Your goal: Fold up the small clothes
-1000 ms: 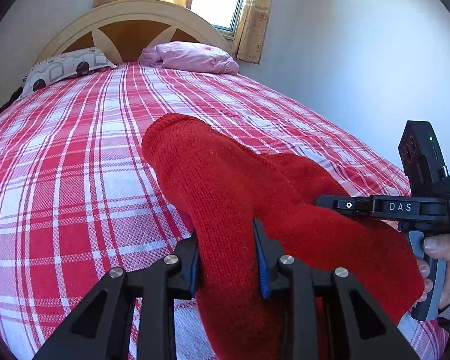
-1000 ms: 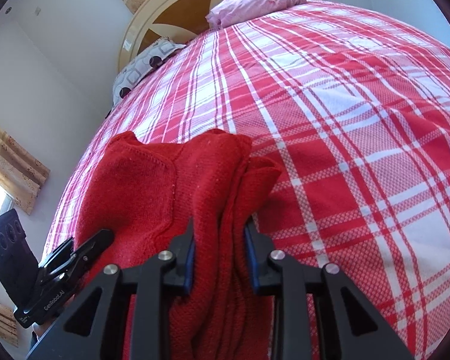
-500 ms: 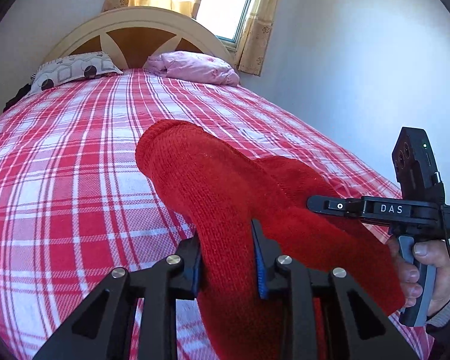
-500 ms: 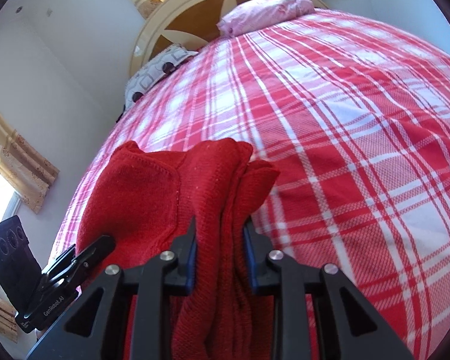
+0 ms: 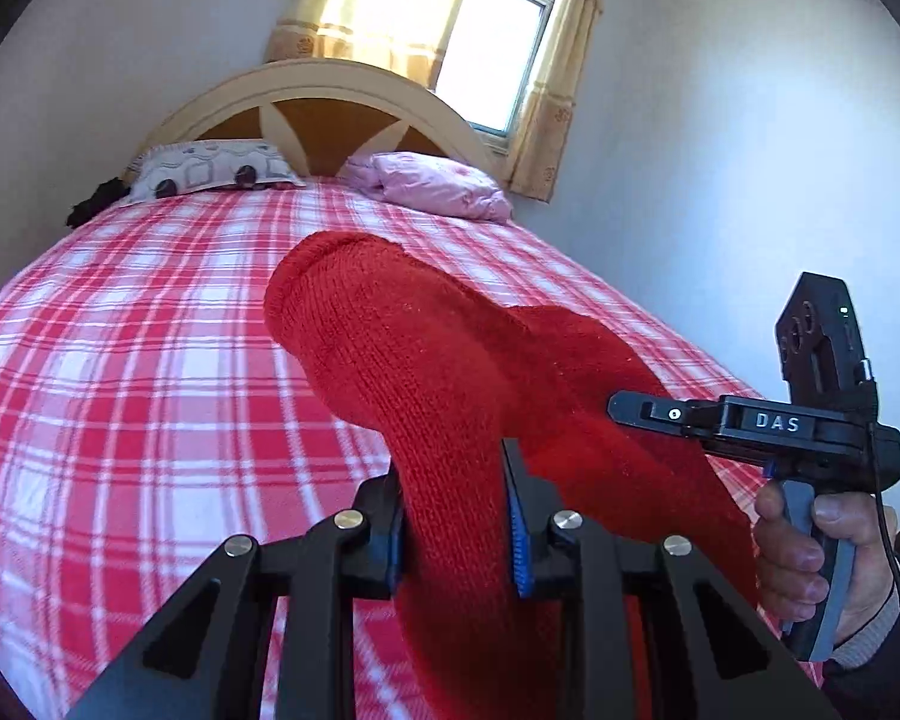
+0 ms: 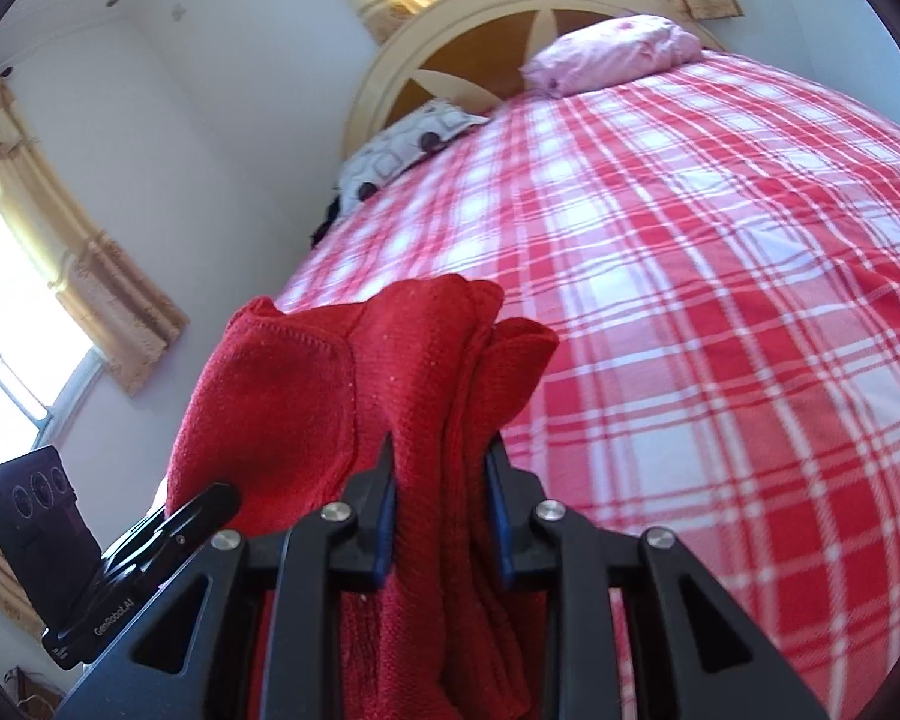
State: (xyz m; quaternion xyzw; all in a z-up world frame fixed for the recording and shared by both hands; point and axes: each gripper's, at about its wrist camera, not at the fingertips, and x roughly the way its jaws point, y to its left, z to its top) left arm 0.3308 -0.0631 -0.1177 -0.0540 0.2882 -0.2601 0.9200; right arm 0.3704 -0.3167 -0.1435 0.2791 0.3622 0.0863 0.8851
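Both clamped: left gripper (image 5: 456, 516) and right gripper (image 6: 441, 510) each pinching bunched folds of red knit garment (image 5: 426, 372), raised at lower centre of frame above checked bed (image 5: 120, 372). Mid-carry, apparently. Next: lower, spread flat, then fold over.

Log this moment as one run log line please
left gripper: shut on red knit garment | right gripper: shut on red knit garment | plaid bed: below

red knit garment (image 5: 426, 372) cut off at bottom edge, dark object (image 5: 93, 207) beside patterned pillow (image 5: 210, 168) unidentifiable
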